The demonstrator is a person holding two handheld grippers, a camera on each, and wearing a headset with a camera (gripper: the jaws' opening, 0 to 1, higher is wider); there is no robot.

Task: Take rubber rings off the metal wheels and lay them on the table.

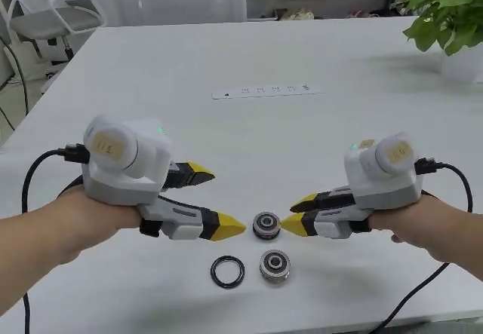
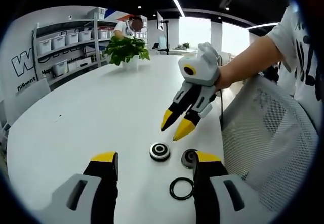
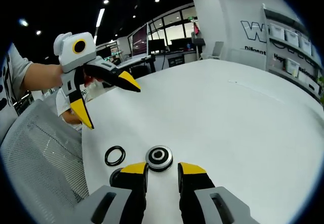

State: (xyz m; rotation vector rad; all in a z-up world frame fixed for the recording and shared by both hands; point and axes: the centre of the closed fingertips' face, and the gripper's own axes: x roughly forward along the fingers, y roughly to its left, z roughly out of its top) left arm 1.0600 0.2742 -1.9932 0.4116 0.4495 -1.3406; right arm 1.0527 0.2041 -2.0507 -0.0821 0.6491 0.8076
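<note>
Left gripper (image 1: 215, 200) jaws wide apart, right gripper (image 1: 296, 213) jaws narrowly apart, both empty. Tips flank far wheel (image 1: 266, 225), likely lining up to pinch its dark rim. Loose rubber ring (image 1: 227, 271) flat on table (image 1: 226, 62) beside near wheel (image 1: 275, 265), apparently stripped.

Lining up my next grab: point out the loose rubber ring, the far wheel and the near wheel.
loose rubber ring (image 1: 213, 272): head view, on the left side of its black band.
far wheel (image 1: 266, 225): head view, on its centre hub.
near wheel (image 1: 275, 265): head view, on its centre hub.
</note>
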